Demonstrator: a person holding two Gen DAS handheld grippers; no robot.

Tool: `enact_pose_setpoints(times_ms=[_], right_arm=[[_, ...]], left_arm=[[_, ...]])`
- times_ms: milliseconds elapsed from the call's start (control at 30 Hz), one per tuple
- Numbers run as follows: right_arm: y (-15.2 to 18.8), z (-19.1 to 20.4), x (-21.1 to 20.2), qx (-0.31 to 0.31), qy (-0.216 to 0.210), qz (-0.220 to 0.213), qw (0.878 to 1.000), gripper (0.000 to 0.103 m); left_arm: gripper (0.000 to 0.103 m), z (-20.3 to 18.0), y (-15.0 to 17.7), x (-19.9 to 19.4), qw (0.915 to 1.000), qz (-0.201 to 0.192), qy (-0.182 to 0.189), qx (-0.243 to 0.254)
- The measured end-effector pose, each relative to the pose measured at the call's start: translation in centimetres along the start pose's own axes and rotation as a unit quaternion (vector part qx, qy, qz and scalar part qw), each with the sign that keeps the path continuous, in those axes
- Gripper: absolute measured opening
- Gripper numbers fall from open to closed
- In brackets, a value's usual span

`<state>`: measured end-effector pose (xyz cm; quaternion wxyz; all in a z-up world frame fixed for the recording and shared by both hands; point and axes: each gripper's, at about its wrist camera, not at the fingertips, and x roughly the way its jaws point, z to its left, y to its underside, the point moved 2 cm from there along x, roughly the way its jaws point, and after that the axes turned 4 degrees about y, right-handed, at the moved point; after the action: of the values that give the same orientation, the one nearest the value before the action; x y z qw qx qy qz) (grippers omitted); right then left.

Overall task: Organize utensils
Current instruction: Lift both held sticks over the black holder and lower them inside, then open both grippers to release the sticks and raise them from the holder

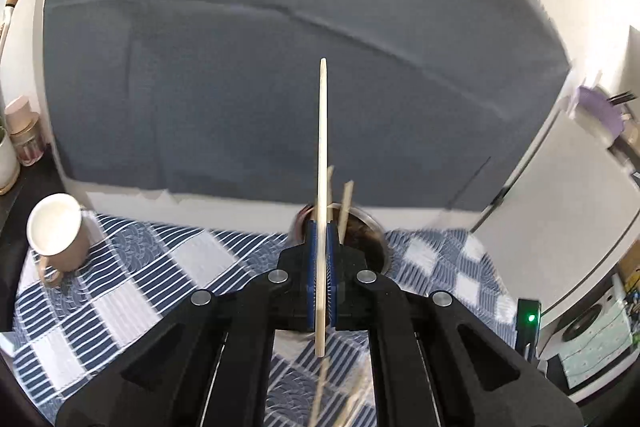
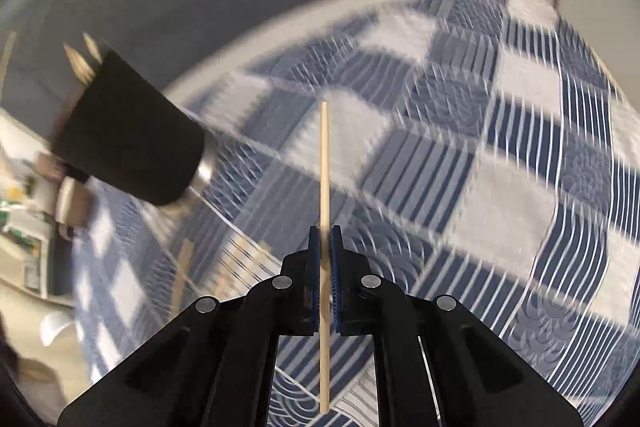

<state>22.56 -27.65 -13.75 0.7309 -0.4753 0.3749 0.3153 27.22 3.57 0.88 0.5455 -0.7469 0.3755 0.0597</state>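
Note:
My left gripper (image 1: 320,227) is shut on a pale wooden chopstick (image 1: 323,131) that runs forward between its blue pads, tip pointing up and away. Just behind the fingertips stands a dark cup (image 1: 364,231) with two chopstick ends (image 1: 346,199) sticking out of it. My right gripper (image 2: 325,233) is shut on another wooden chopstick (image 2: 324,163), held above the checked cloth. In the right wrist view the dark cup (image 2: 128,139) is at the left, with chopstick tips (image 2: 82,61) showing at its mouth. More loose chopsticks (image 2: 184,275) lie blurred on the cloth below it.
A blue and white checked cloth (image 1: 132,267) covers the table. A pink mug (image 1: 60,231) stands at the left on it. A grey sheet (image 1: 280,67) hangs behind the table. A white appliance (image 1: 560,211) is at the right, jars (image 1: 24,135) at the far left.

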Motion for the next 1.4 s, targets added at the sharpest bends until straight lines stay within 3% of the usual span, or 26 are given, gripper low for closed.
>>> enact_pose_setpoints(times_ms=[167, 333, 467, 567, 633, 700, 833, 967, 1200, 1400], right_arm=[[-4.2, 3.6, -5.4, -0.066, -0.063, -0.105, 0.990, 0.005], [-8.4, 7.3, -9.1, -0.094, -0.153, -0.205, 0.962, 0.005], [-10.9, 10.8, -9.8, -0.104, -0.212, -0.260, 0.936, 0.005], [-11.7, 12.9, -9.7, -0.113, -0.230, -0.300, 0.919, 0.005], [-12.0, 14.3, -8.9, -0.116, -0.241, -0.322, 0.908, 0.005], [-12.0, 15.1, -7.7, -0.114, -0.268, -0.331, 0.898, 0.005], [-11.8, 15.7, -4.0, -0.097, -0.267, -0.332, 0.900, 0.005], [-10.8, 16.2, -2.1, -0.108, -0.238, -0.335, 0.905, 0.005], [-8.4, 16.6, -0.3, -0.134, -0.207, -0.324, 0.913, 0.005], [-7.3, 15.6, -0.3, -0.148, -0.197, -0.313, 0.917, 0.005]], left_arm=[[0.005, -1.9, -0.8, 0.0, 0.9980, -0.043, 0.045, 0.008], [0.005, -2.2, -1.7, 1.6, 0.9931, -0.080, 0.084, 0.016], [0.005, -2.1, -2.1, 3.5, 0.9908, -0.088, 0.100, 0.021], [0.005, -2.0, -2.1, 4.8, 0.9876, -0.093, 0.122, 0.035], [0.005, -1.6, -1.9, 5.1, 0.9805, -0.107, 0.159, 0.043], [0.005, -1.2, -1.5, 5.5, 0.9769, -0.115, 0.173, 0.050], [0.005, 0.3, -0.5, 7.4, 0.9752, -0.107, 0.184, 0.060], [0.005, 1.4, 0.3, 9.2, 0.9759, -0.089, 0.191, 0.055], [0.005, 1.4, 2.9, 10.5, 0.9776, -0.063, 0.191, 0.061], [0.005, 1.0, 3.6, 9.8, 0.9811, -0.067, 0.169, 0.066]])
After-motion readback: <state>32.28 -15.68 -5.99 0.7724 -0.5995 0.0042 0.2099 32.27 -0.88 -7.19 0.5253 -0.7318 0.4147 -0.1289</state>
